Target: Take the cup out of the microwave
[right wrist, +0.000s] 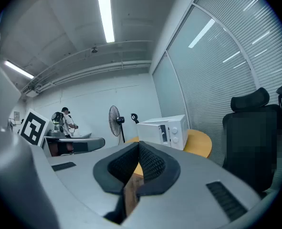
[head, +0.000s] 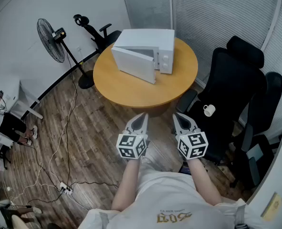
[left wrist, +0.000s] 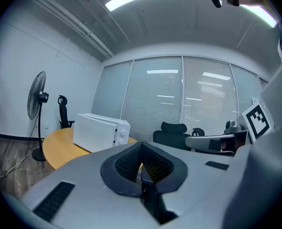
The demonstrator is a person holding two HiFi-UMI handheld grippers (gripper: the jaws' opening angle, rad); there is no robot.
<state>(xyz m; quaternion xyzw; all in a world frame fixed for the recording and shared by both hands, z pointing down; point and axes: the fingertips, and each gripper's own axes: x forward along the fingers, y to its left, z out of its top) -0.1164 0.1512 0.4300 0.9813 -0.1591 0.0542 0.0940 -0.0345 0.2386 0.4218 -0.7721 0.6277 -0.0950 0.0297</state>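
Both grippers are held side by side over the wooden floor (head: 98, 128), just short of the near edge of the round tabletop (head: 126, 87). The left gripper (head: 142, 117) is seen with its fingers (left wrist: 155, 166) pressed together and nothing between them, and the same is seen on the right gripper (head: 178, 118) (in each gripper view the two dark pads meet along a single line).

The microwave (head: 148, 44) is set on the tabletop at 12 o'clock from the grippers, towards the far rim. Its door (head: 133, 65) is swung partly out towards 7 o'clock, and its inside cannot be seen. A broad bare crescent of tabletop is left between the door and the near edge.

The cup (head: 209, 110), a white one, is found on the seat of a black office chair (head: 238, 78), at about 3 o'clock from the right gripper's tips and beyond the tabletop's edge.

At 10 o'clock a standing fan (head: 51, 39) is placed by the wall, well apart from the tabletop. Cables (head: 59, 142) are trailed across the floor at 8 o'clock. A strip of bare floor is left between the fingers and the tabletop edge.
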